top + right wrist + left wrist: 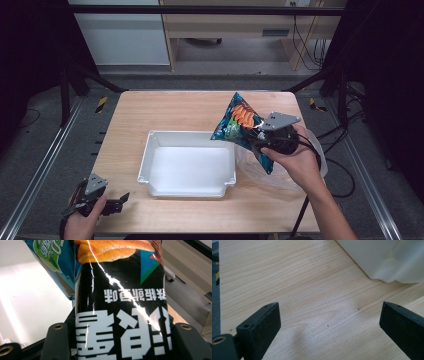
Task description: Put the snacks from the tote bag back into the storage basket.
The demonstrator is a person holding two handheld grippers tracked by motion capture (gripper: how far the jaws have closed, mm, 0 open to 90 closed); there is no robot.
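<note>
Glossy black-and-blue snack bag (239, 125) clamped in the right gripper (261, 136) in the high view, held up off the table (200, 102) with its wide end fanning out up and to the left of the fingers, over the far right corner of the white tray (187, 164). Crumpled clear plastic bag (262, 170) lying just below and behind those fingers. Left gripper (112, 205) near the front left table edge, well apart from the tray, jaws spread with nothing between them.

Seen from the left gripper view: two black fingers (259, 325) standing wide apart over bare wood (312, 290), white tray wall (387, 262) beyond the right finger.

Seen from the right gripper view: snack bag (120, 315) squeezed tight between both fingers (57, 342), printed face upside down, rising straight ahead of the fingertips, white tray floor (30, 302) off to their left.
</note>
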